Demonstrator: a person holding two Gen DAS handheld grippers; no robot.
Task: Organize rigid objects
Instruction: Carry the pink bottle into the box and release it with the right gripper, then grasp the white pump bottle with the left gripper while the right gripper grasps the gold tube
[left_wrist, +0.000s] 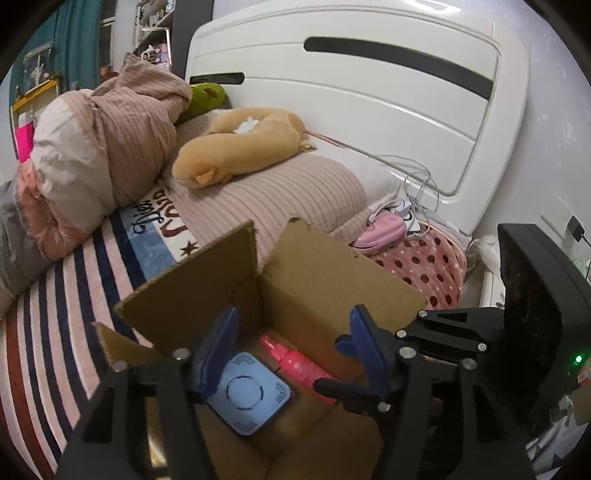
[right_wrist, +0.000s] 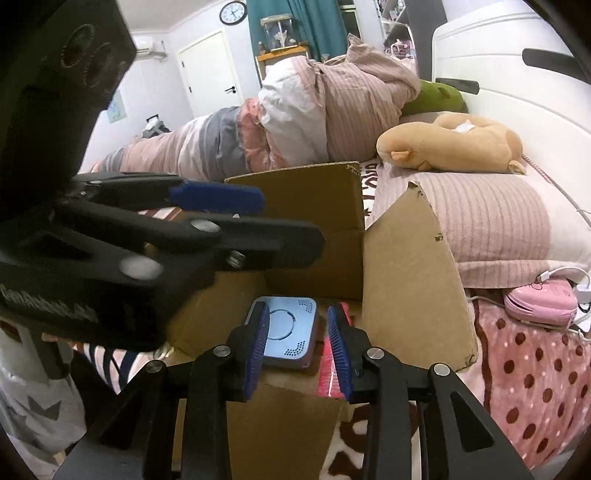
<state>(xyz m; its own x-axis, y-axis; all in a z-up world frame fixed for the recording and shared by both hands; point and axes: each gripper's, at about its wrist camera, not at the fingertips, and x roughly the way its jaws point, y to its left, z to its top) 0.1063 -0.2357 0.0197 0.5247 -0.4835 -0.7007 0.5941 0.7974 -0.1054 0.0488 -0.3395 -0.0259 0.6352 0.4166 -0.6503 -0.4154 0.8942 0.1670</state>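
Cardboard box (left_wrist: 332, 273), open-topped with its flaps standing up, is set on the bed (left_wrist: 74, 302) over a striped blanket (left_wrist: 48, 332). Two items are seen lying on the box floor: a pale blue square device (left_wrist: 248, 395) with a ring marked on its upper face, and a pink ribbed bottle (left_wrist: 299, 363) lying on its side just beside it, towards the flap nearer the headboard.

Left gripper (left_wrist: 291, 354) is held above the box opening with its blue pads spread apart; nothing is pinched between them, and the blue device and the bottle are seen below, through the gap. In the right wrist view the same gripper (right_wrist: 221, 214) is seen from the side, reaching across over the box.

Right gripper (right_wrist: 299, 350) is also pointed down into the box, its pads standing a narrow gap apart. The blue device (right_wrist: 288, 332) and the bottle (right_wrist: 332, 369) are seen past the pads; no grip on either is shown.

Further items recorded on the bed: a tan plush toy (left_wrist: 236, 147) on a pink striped pillow (left_wrist: 295, 199), a bunched duvet (left_wrist: 110, 136), a green cushion (left_wrist: 203, 99), and a pink case (left_wrist: 380, 232) with white cables on a dotted blanket (left_wrist: 424, 266). A white headboard (left_wrist: 369, 92) is behind them.
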